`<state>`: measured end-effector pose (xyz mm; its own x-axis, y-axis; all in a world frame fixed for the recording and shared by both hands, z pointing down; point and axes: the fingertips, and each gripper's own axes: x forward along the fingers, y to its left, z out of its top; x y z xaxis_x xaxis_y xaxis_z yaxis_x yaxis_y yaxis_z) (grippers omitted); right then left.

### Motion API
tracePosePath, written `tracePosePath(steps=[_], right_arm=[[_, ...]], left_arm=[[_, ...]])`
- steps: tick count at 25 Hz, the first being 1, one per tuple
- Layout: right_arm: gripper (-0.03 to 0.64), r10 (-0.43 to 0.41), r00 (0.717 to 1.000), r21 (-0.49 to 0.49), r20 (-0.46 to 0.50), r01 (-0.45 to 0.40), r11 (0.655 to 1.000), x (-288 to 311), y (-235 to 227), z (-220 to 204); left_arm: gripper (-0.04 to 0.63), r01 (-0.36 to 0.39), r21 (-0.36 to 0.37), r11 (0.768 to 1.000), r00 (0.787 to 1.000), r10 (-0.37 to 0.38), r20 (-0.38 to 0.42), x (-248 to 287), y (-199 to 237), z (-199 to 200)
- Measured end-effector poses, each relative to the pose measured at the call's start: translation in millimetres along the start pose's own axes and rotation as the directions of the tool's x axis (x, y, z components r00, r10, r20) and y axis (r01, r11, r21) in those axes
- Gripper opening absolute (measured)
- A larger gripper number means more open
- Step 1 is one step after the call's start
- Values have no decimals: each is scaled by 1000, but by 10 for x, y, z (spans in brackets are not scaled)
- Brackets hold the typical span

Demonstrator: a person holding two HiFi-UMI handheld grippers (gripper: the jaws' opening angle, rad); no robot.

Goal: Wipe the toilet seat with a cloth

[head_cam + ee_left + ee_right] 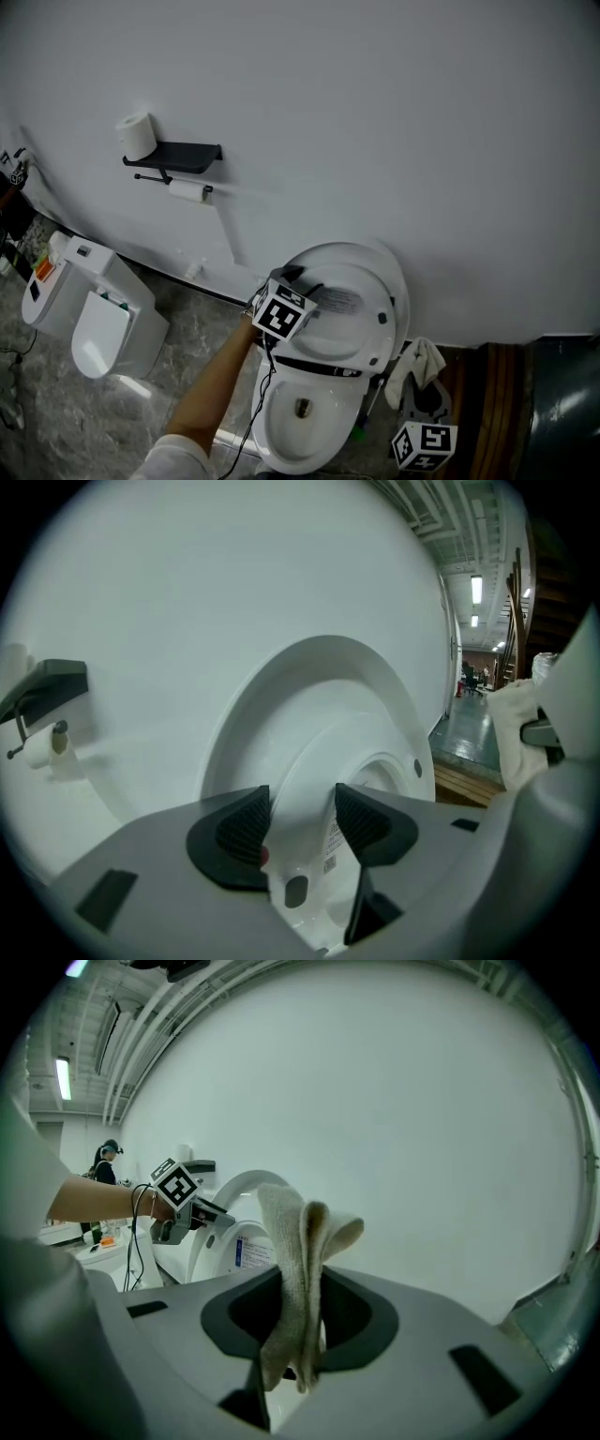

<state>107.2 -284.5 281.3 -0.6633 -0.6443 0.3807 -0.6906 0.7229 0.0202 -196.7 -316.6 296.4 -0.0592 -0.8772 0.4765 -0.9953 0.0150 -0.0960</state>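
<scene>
The left hand-held gripper [302, 825] pinches the one raised toilet seat [367, 345] by its edge. The right hand-held gripper [302, 1312] clamps one cloth [300, 1241]. Two paper rolls [139, 134] [187, 190] sit by the wall.

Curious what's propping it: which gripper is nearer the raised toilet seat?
Left. The left gripper clamps the raised seat's edge; the right gripper, holding the cloth, hangs beside the bowl.

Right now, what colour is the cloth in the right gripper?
Beige cloth, clearest in the right gripper view.
</scene>
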Motion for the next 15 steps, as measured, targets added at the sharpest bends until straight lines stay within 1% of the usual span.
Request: tracePosePath(steps=[4, 7, 9, 11, 12, 15], right_arm=[[97, 15, 1000, 9, 18, -15, 1000, -11, 53, 63], [97, 17, 999, 14, 27, -17, 1000, -16, 74, 112], [97, 15, 999, 16, 31, -16, 1000, -24, 77, 137], [97, 9, 999, 21, 35, -10, 1000, -45, 62, 161], [97, 5, 999, 25, 37, -6, 1000, -59, 52, 171], [97, -4, 999, 40, 41, 2, 999, -103, 52, 179]], left_arm=[[233, 25, 75, 997, 998, -21, -55, -55, -61, -35], [229, 35, 126, 991, 997, -26, -72, -97, -93, -65], [222, 35, 151, 988, 997, -24, -75, -147, -100, -81], [181, 25, 186, 982, 998, -12, -69, -212, -108, -93], [172, 22, 198, 980, 998, -10, -62, -246, -122, -95], [166, 23, 197, 980, 999, -15, -39, -344, -170, -103]])
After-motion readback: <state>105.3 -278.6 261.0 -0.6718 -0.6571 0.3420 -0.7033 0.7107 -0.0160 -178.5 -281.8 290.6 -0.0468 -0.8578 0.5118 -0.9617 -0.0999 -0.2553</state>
